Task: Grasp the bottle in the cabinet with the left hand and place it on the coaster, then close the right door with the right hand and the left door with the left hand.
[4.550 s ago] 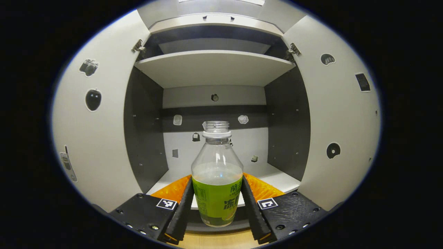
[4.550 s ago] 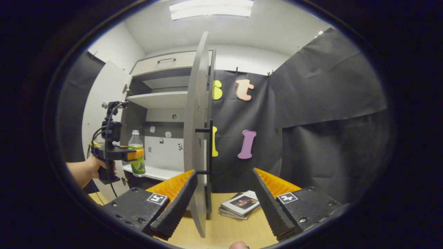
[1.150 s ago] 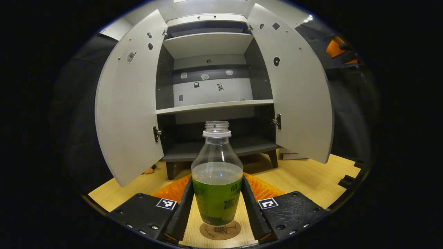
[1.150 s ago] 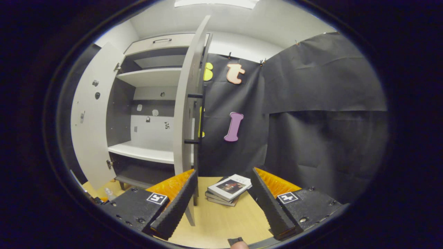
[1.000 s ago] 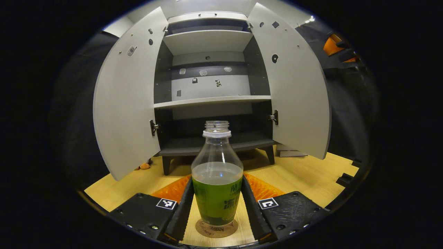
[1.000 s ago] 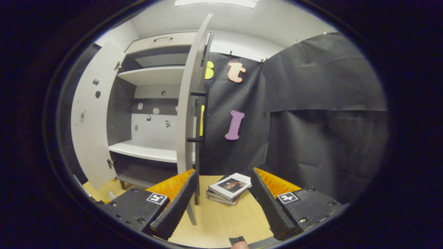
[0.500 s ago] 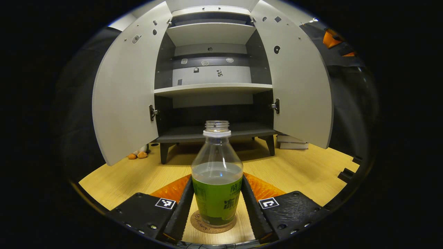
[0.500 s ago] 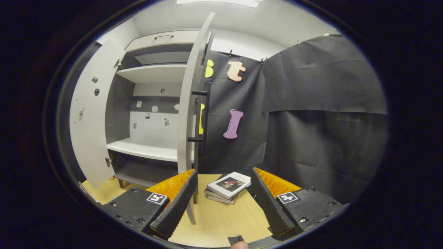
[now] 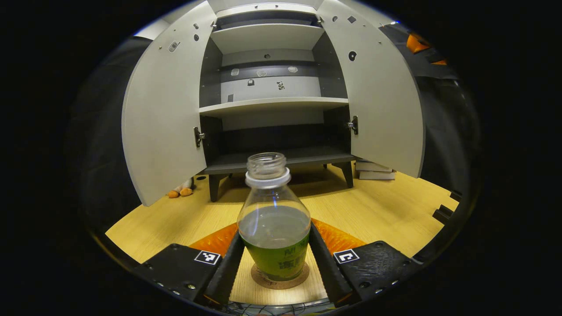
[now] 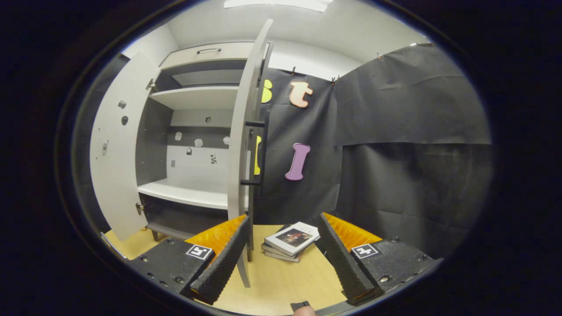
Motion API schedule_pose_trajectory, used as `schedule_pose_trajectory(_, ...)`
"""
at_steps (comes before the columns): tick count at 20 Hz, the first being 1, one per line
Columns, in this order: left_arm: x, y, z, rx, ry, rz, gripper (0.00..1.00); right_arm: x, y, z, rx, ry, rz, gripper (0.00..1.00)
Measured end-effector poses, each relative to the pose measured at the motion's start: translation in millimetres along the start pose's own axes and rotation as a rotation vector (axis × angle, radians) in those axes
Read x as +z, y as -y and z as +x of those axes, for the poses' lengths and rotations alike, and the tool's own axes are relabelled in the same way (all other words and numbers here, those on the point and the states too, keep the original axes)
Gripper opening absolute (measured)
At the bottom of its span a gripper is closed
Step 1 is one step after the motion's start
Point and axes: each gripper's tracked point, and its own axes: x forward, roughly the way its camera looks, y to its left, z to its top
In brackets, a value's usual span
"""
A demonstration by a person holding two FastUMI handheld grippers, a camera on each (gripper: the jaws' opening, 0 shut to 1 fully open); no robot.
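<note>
In the left gripper view, the left gripper (image 9: 275, 270) has both fingers pressed against the bottle (image 9: 274, 228), which stands upright on the round coaster (image 9: 280, 281) at six o'clock. Beyond, at twelve o'clock, the cabinet (image 9: 272, 105) gapes — left door (image 9: 162, 114) and right door (image 9: 377, 101) both open. In the right gripper view, the right gripper (image 10: 281, 263) is spread wide and empty, near stacked books (image 10: 290, 241).

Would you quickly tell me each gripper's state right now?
Left gripper: around the bottle on the coaster; grip cannot be told.
Right gripper: open, empty.
</note>
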Motion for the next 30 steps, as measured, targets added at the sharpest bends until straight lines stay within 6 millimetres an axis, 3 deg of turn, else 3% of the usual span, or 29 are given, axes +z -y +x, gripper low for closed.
schedule_pose_trajectory(4, 11.5, 6.3, -4.5, -0.012, -0.008, 0.018, 0.85, 5.0, 1.0, -0.7, 0.018, 0.022, 0.010, 1.00)
schedule_pose_trajectory(7, 20.4, 7.0, -9.1, 0.002, -0.039, 0.031, 0.96, 7.9, 7.4, -0.6, 0.031, 0.032, 0.018, 1.00)
schedule_pose_trajectory(11, 53.0, 1.4, -17.4, 0.034, -0.019, 0.017, 0.96, 9.0, 18.0, 3.7, 0.040, 0.037, 0.041, 1.00)
schedule_pose_trajectory(16, 94.6, -12.2, -20.1, 0.061, -0.003, -0.015, 0.96, 22.0, 16.1, 8.8, 0.093, 0.048, 0.055, 0.99)
schedule_pose_trajectory(21, 145.4, -17.3, -26.3, 0.060, 0.031, -0.030, 0.96, 59.0, 4.5, 15.9, 0.185, 0.096, 0.084, 1.00)
schedule_pose_trajectory(24, 174.5, -20.4, -32.1, 0.059, 0.061, -0.044, 0.96, 77.1, 10.8, 22.6, 0.197, 0.122, 0.104, 1.00)
schedule_pose_trajectory(27, 193.9, -31.4, -37.4, 0.087, 0.061, -0.044, 0.96, 78.2, 14.7, 34.1, 0.222, 0.095, 0.119, 1.00)
schedule_pose_trajectory(30, 200.4, -50.1, -46.7, 0.147, 0.027, -0.042, 0.97, 75.9, 26.8, 49.5, 0.206, 0.080, 0.142, 0.99)
